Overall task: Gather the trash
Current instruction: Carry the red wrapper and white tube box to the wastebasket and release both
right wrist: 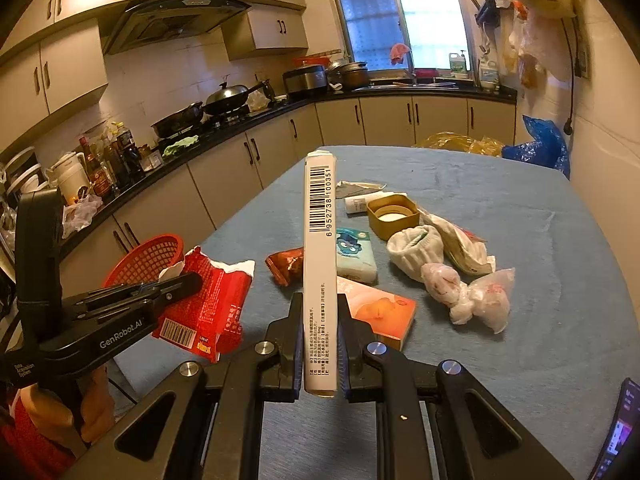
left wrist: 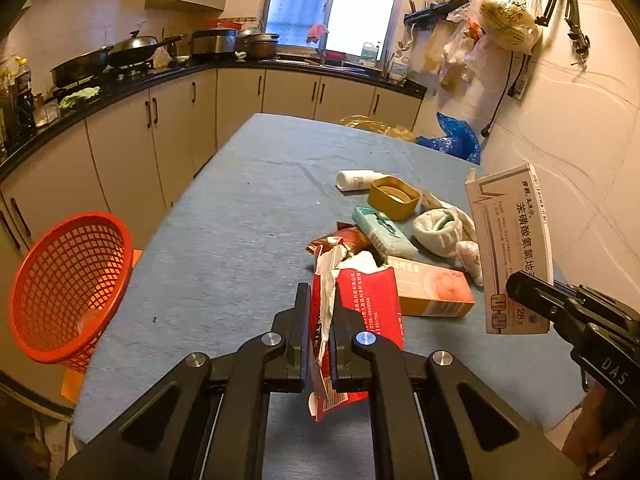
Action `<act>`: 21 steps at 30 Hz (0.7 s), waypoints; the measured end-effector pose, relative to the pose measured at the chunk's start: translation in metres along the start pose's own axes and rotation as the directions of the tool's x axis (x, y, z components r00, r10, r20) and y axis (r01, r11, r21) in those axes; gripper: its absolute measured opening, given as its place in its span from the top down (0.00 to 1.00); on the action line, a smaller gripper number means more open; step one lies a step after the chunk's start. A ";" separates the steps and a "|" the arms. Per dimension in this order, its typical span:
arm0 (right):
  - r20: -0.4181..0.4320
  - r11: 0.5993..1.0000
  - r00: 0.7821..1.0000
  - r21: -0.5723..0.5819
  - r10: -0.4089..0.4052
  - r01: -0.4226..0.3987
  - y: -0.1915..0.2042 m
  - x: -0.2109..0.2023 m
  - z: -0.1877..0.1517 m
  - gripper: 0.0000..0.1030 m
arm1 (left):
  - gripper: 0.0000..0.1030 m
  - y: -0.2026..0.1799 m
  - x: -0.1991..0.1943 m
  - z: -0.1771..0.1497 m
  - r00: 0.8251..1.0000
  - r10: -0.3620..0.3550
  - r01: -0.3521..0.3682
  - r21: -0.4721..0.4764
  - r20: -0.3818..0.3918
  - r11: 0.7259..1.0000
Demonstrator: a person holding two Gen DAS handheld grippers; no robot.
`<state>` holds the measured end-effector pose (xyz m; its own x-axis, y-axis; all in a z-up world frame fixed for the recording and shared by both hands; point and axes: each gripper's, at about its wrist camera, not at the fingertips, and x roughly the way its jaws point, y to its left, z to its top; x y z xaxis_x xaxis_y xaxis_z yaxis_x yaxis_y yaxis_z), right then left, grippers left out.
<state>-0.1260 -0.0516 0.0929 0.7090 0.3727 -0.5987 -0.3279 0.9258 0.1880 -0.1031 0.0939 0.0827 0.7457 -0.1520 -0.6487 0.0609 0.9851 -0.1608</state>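
My left gripper (left wrist: 322,300) is shut on a torn red snack wrapper (left wrist: 372,300) and holds it above the blue table (left wrist: 224,240); it also shows in the right wrist view (right wrist: 208,300). My right gripper (right wrist: 319,304) is shut on a white medicine box (right wrist: 319,248), held upright; the box shows in the left wrist view (left wrist: 512,248). The red mesh basket (left wrist: 68,284) stands off the table's left edge. Loose trash lies on the table: an orange box (right wrist: 380,312), a tissue pack (right wrist: 356,256), a brown wrapper (right wrist: 286,266), a white sock (right wrist: 416,252), knotted plastic bags (right wrist: 468,292).
A yellow tin (right wrist: 392,216) and a white bottle (right wrist: 356,203) lie farther back. Blue bag (right wrist: 540,148) and yellow bag (right wrist: 460,142) sit at the table's far end. Kitchen counter with pans (right wrist: 208,108) runs along the left. A phone (right wrist: 620,432) is at the lower right.
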 end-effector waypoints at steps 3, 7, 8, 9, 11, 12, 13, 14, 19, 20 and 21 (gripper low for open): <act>-0.004 1.000 1.000 -0.007 0.004 -0.004 0.006 0.001 0.000 0.86 | 0.94 0.002 -0.001 0.001 1.000 0.010 -0.010 -0.002 0.006 1.000; -0.011 1.000 1.000 -0.023 0.004 -0.005 0.013 0.003 0.000 0.86 | 0.94 0.007 -0.003 0.001 1.000 0.023 -0.023 -0.003 0.015 1.000; -0.014 1.000 1.000 -0.027 0.004 -0.005 0.014 0.004 0.000 0.86 | 0.94 0.009 -0.003 0.001 1.000 0.023 -0.023 -0.007 0.018 1.000; -0.015 0.999 1.000 -0.031 0.004 -0.004 0.016 0.004 0.001 0.86 | 0.94 0.010 -0.003 0.002 1.000 0.023 -0.022 -0.008 0.019 1.000; -0.017 0.999 1.000 -0.034 0.002 -0.002 0.019 0.007 0.003 0.86 | 0.94 0.013 -0.002 0.002 0.999 0.025 -0.025 -0.010 0.022 1.000; -0.019 0.999 1.000 -0.036 0.002 -0.003 0.019 0.008 0.003 0.86 | 0.94 0.013 -0.002 0.002 0.999 0.026 -0.026 -0.012 0.024 1.000; -0.021 0.999 1.000 -0.038 0.001 -0.002 0.020 0.009 0.004 0.86 | 0.94 0.014 -0.002 0.002 0.999 0.026 -0.026 -0.013 0.025 1.000; -0.022 0.999 1.000 -0.042 0.000 -0.001 0.021 0.011 0.004 0.86 | 0.94 0.016 0.000 0.003 0.999 0.028 -0.027 -0.014 0.026 1.000; -0.031 0.999 1.000 -0.049 0.002 -0.004 0.024 0.017 0.007 0.86 | 0.94 0.020 0.002 0.002 0.999 0.034 -0.034 -0.017 0.028 0.999; -0.032 0.999 0.999 -0.050 0.002 -0.004 0.025 0.018 0.008 0.86 | 0.94 0.021 0.003 0.003 0.999 0.035 -0.035 -0.017 0.028 0.999; -0.032 0.999 0.999 -0.051 0.003 -0.004 0.025 0.019 0.008 0.86 | 0.94 0.022 0.004 0.003 0.999 0.036 -0.035 -0.017 0.027 0.999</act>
<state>-0.1159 -0.0210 0.0922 0.6875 0.3730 -0.6231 -0.3624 0.9197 0.1507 -0.0971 0.1154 0.0788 0.7651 -0.1143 -0.6336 0.0230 0.9883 -0.1505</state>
